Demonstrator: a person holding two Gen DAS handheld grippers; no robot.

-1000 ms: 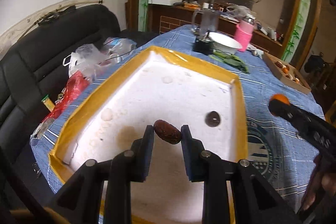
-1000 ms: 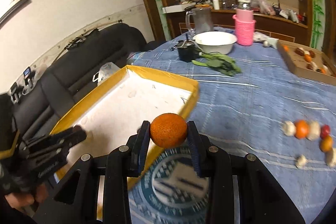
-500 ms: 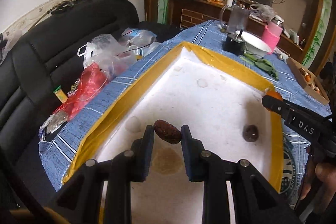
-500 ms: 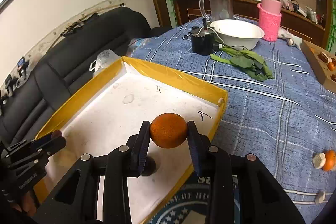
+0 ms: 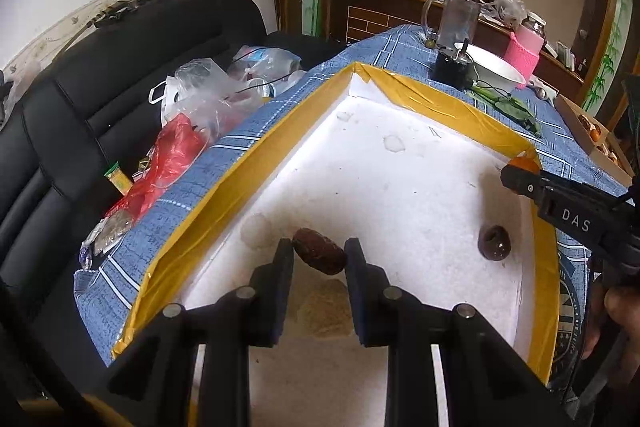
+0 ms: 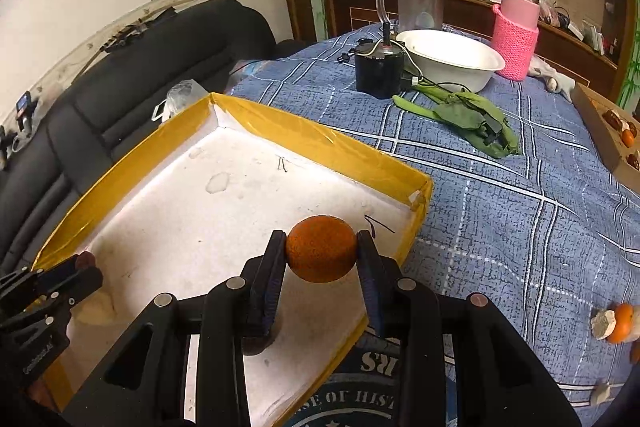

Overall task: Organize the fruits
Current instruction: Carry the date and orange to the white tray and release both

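In the left wrist view, your left gripper (image 5: pixel 318 255) pinches a brown date (image 5: pixel 319 255) across its length, held above the near left corner of the white tray (image 5: pixel 256 163). The date looks wrinkled, light and soft, so a gentle pinch at the middle should do; squeezing harder would likely dent it. Ahead and to the right of the gripper a dark round fruit (image 5: pixel 495 242) lies on the tray floor, which the other camera shows only as a dark shape under its fingers. Plastic bags (image 5: pixel 208 99) lie off to the left.

In the right wrist view, your right gripper (image 6: pixel 321 254) clamps an orange (image 6: pixel 321 254) at its widest part, over the tray's (image 6: pixel 320 143) right side. It seems firm and round, so it may roll once released. Only here do you see loose fruits (image 6: pixel 616 321) on the table (image 6: pixel 500 203) far right of the gripper.
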